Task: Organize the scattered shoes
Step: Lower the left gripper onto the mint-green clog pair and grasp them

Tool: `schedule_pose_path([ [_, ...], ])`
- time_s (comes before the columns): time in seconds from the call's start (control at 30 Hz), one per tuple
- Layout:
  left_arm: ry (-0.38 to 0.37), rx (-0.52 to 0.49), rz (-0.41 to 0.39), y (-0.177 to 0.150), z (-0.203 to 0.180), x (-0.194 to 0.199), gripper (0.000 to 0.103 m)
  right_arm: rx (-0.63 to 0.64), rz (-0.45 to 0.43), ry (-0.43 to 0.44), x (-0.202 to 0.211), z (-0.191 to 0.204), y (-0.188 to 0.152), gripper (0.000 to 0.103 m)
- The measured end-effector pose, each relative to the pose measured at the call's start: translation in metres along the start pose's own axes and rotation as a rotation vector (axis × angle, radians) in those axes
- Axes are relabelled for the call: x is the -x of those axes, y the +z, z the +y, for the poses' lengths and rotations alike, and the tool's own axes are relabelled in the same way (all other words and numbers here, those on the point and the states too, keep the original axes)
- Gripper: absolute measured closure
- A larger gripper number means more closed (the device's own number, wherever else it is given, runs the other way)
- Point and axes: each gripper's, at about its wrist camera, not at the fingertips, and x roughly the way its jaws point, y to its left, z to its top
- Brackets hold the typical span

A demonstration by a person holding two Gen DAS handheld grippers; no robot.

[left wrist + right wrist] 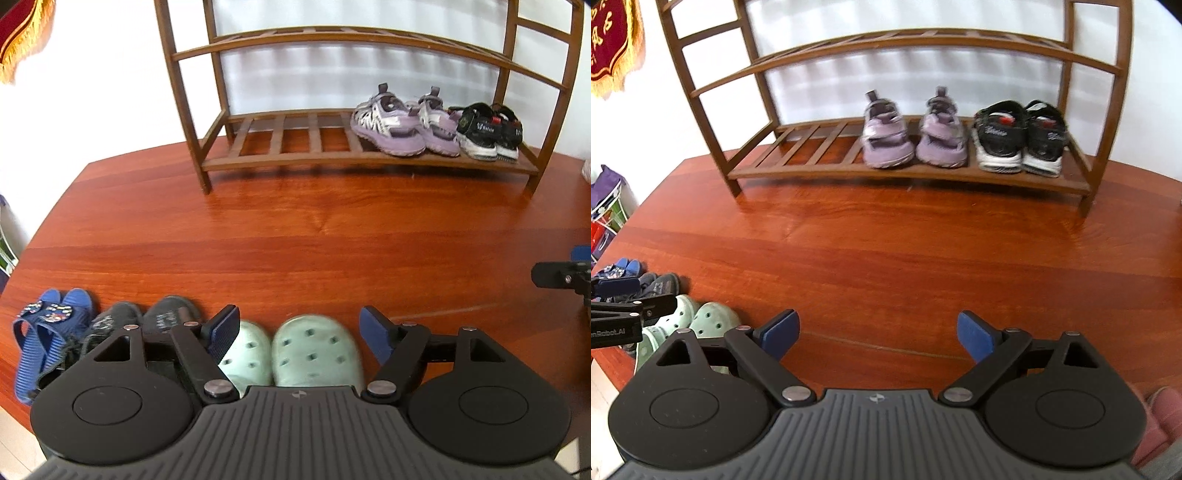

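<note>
Left gripper hangs low at frame bottom w/ fingers wide apart, straddling the toes of the mint clogs, nothing held; blue pads sit either side of the pair, not touching as far as I can tell. Right gripper likewise spread wide, nothing between its fingers, over bare table at lower centre. Step in hand, by my read: left is lined up on the clogs, so a pick of that pair (or one of it) looks likely, w/ the free slats at the left of the rack's bottom shelf the obvious spot. That would call for easing fwd and down so the pads bracket the clog, closing, lifting clear of the grey shoes just beside, then carrying up-frame; both clogs together seems a wide bite, may need one at a time. Count: on the shelf, 2 purple shoes at centre, 2 black sandals to their right, each pair side by side. On the table at lower left: 2 mint clogs, 2 grey shoes, 2 blue sandals in a row. So 5 pairs, 10 shoes: 2 pairs racked, 3 pairs off it. Top shelf holds nothing. 1 rack, 2 grippers.
</note>
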Motion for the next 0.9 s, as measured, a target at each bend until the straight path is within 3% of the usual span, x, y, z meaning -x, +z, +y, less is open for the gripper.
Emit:
schedule_pose_path([
  [0.23,-0.012,-0.053,0.021,-0.021,0.038,0.0,0.029,0.028,0.019,0.046,-0.012,0.04,-0.009,0.008],
  [0.47,-0.089,-0.11,0.064,-0.04,0.071,-0.01,0.031,0.055,0.056,0.096,-0.028,0.084,-0.02,0.008],
  [0.53,-0.109,-0.13,0.076,-0.043,0.076,-0.015,0.038,0.06,0.065,0.106,-0.031,0.095,-0.023,0.008],
  [0.8,-0.188,-0.219,0.121,-0.053,0.084,-0.037,0.043,0.09,0.108,0.135,-0.049,0.138,-0.036,0.008],
  [0.9,-0.191,-0.253,0.142,-0.057,0.084,-0.045,0.051,0.1,0.126,0.123,-0.058,0.148,-0.04,0.009],
])
